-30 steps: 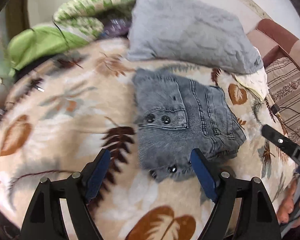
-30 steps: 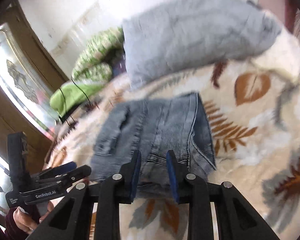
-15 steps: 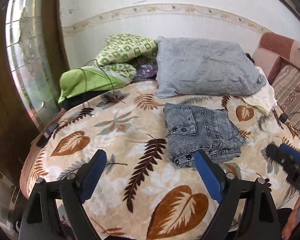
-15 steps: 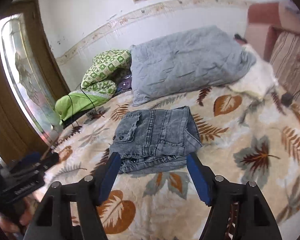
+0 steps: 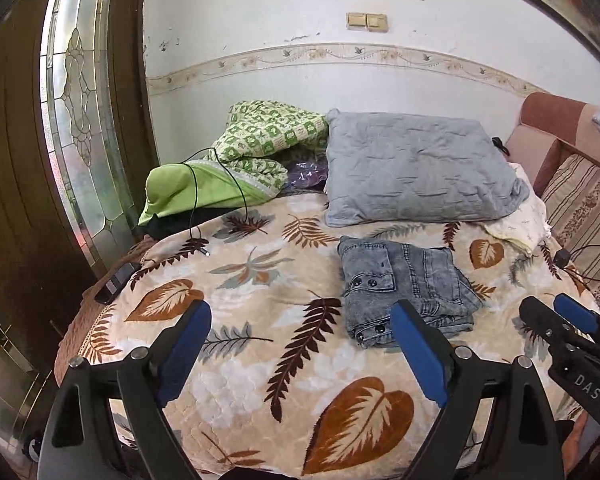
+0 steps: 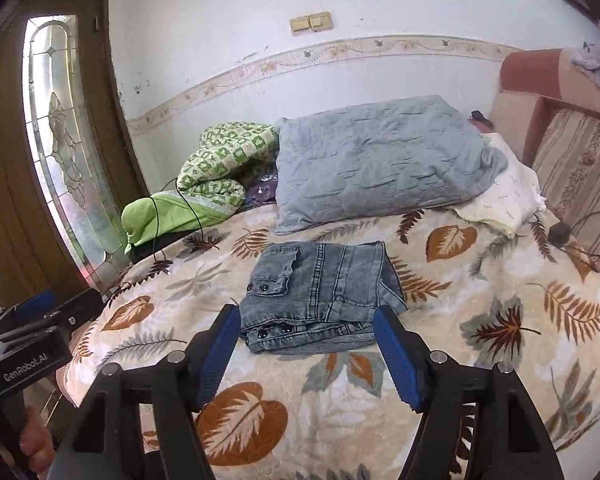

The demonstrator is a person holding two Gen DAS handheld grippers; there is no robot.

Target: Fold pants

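The grey denim pants lie folded into a compact rectangle on the leaf-print bedspread, pocket flap and snaps facing up. In the right wrist view the pants sit just beyond my right gripper, which is open and holds nothing. My left gripper is also open and empty, held back over the bed's near part, with the pants off its right finger. Each gripper shows at the edge of the other's view: the right gripper and the left gripper.
A grey pillow and a green patterned quilt lie at the bed's far side. A dark phone rests on the left edge, with a black cable nearby. A striped sofa stands at the right, a glass-panelled door at the left.
Both grippers drew back and rose away from the pants. The right gripper, earlier nearly shut at the pants' near edge, has let go and opened wide. The pants stay folded.
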